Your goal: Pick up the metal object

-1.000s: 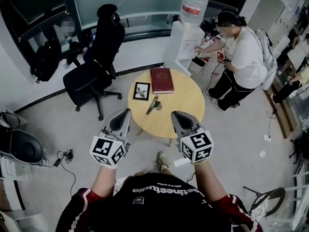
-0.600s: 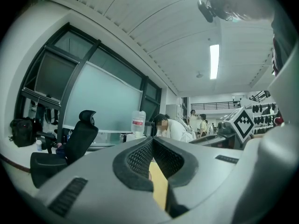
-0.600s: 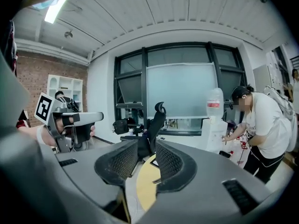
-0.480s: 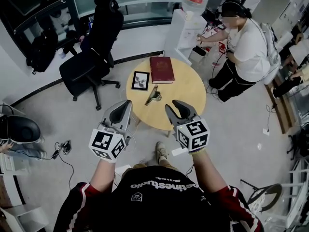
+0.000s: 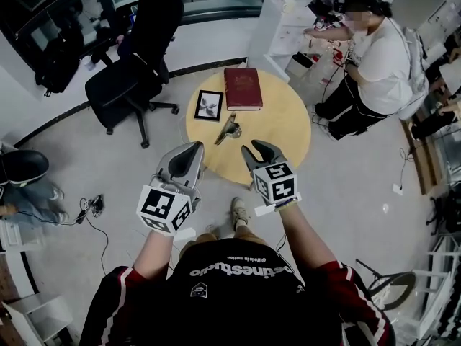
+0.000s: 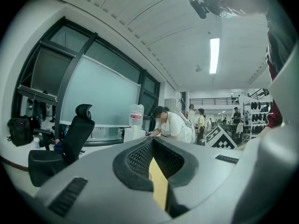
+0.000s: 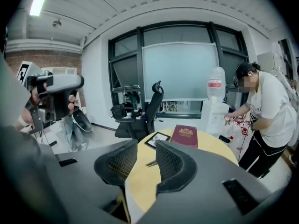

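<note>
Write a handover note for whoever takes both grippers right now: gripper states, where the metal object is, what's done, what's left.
Left gripper: shut, nothing held, by the near edge of the round table.
Right gripper: open; its jaws have just been opening and nothing is between them. It is aimed across the table, short of the metal object.
Metal object: lies flat on the table, on the near side of the picture frame and red book, untouched.
Done: approach only.
Left: reach in, close on the object, lift it.
</note>
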`<state>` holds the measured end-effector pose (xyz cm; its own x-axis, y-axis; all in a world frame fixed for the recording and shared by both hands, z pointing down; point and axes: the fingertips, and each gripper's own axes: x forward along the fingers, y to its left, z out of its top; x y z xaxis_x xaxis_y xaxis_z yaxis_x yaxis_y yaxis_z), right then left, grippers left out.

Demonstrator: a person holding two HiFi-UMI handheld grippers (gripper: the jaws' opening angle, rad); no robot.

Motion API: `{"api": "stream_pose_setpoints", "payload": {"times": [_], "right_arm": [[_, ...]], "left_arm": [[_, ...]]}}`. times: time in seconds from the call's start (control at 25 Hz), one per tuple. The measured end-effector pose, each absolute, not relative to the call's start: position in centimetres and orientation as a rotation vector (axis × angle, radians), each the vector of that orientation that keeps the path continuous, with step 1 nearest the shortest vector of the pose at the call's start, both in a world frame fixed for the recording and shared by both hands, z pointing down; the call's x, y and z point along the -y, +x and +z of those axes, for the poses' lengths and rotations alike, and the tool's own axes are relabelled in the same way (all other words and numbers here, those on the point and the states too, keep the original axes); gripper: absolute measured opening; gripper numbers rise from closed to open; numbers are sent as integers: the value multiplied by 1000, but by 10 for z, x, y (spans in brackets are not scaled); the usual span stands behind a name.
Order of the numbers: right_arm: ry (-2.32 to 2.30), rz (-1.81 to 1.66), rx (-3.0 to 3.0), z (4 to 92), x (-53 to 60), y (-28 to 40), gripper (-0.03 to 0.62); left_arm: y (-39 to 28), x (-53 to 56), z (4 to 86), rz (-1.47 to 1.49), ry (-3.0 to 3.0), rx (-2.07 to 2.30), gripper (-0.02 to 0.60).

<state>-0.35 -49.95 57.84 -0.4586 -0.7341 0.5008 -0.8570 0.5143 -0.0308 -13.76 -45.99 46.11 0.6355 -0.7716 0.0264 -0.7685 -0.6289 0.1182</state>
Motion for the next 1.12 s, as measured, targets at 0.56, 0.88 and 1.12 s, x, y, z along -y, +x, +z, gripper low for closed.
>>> {"api": "stream_pose_setpoints", "payload": {"times": [0.56, 0.88, 1.12], "right_arm": [[1334, 576, 2301, 675, 567, 11, 156], [1322, 792, 2262, 734, 603, 19, 164], [1312, 910, 2183, 775, 625, 19, 173]], "left_arm": [[-115, 493, 495, 23, 2658, 1345, 17], [-106, 512, 502, 84, 2637, 1372, 15], [-113, 527, 512, 142, 2592, 1426, 15]]}}
